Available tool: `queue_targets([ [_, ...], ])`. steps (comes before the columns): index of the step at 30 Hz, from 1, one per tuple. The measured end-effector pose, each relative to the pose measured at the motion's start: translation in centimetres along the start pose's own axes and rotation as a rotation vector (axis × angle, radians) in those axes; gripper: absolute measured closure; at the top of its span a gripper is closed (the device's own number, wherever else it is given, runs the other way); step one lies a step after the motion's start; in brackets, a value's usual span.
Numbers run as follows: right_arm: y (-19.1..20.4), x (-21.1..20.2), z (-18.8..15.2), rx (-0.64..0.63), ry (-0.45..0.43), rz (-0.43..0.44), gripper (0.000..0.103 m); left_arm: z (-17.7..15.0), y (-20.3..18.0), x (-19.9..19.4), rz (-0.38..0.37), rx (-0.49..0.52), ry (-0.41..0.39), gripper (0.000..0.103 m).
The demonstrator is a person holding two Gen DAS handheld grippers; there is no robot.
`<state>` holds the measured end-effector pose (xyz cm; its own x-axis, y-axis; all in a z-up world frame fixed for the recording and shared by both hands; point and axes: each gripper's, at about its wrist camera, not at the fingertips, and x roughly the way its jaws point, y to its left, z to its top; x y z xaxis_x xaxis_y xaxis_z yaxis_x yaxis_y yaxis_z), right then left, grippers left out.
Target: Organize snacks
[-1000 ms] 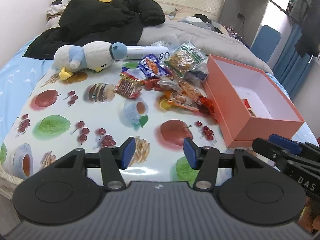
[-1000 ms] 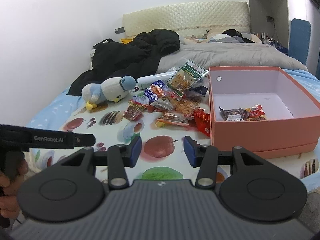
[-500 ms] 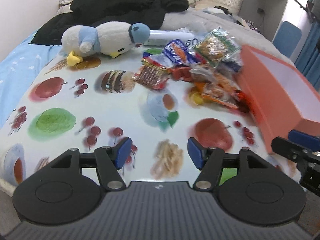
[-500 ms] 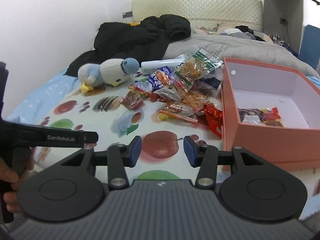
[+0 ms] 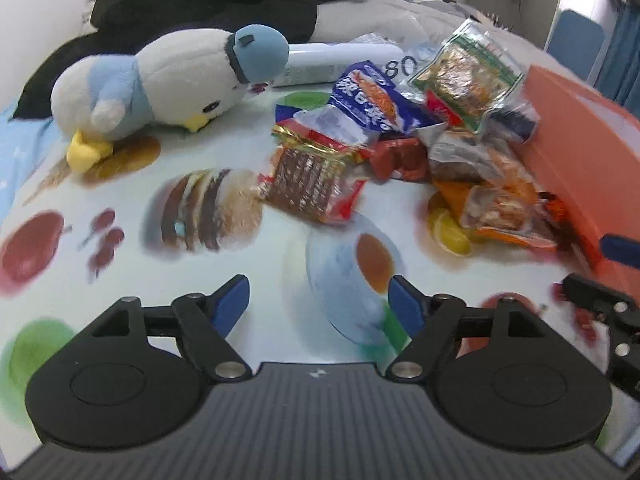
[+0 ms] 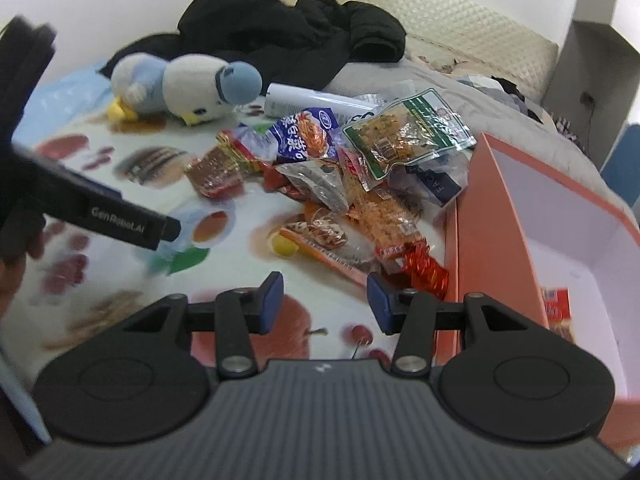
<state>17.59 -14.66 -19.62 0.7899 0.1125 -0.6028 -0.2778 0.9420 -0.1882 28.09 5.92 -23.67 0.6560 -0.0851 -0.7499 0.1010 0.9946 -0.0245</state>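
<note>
The left claw (image 5: 319,300) is hovering over the food-printed glossy cloth (image 5: 120,248) spread on the bed, its blue-padded jaws opening wide with nothing between them. The loose heap of crinkly foil and plastic snack packets (image 5: 404,140) is lying at about one o'clock from it, well apart from the pads; the nearest piece, a brown-and-red wrapped bar packet (image 5: 308,184), is sitting at twelve o'clock. A white and pale-blue plush bird (image 5: 172,80) is lying on its side at eleven o'clock.

The right claw (image 6: 325,303) is standing partly open and holding nothing. The snack heap (image 6: 360,184) is spreading from twelve to one o'clock ahead of it, a shiny red wrapper (image 6: 420,268) lying just beside its right pad. The salmon-pink cardboard box with white inside (image 6: 496,216) is sitting at two o'clock, touching the heap, with a red packet (image 6: 556,308) lying inside.
</note>
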Motion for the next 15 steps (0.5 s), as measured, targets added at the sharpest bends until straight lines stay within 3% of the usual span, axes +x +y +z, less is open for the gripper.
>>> queue_targets([
  [7,0.5,3.4,0.4,-0.127,0.027,-0.025,0.054,1.8,0.1,3.9,0.071,0.135,-0.02,0.012],
  [11,1.1,4.7,0.7,-0.234,0.006,-0.032,0.054,2.9,-0.3,5.5,0.077,0.217,-0.056,0.009],
  [15,1.8,6.2,0.8,-0.332,0.011,-0.04,0.054,4.0,-0.1,6.9,0.041,0.237,-0.068,0.009],
])
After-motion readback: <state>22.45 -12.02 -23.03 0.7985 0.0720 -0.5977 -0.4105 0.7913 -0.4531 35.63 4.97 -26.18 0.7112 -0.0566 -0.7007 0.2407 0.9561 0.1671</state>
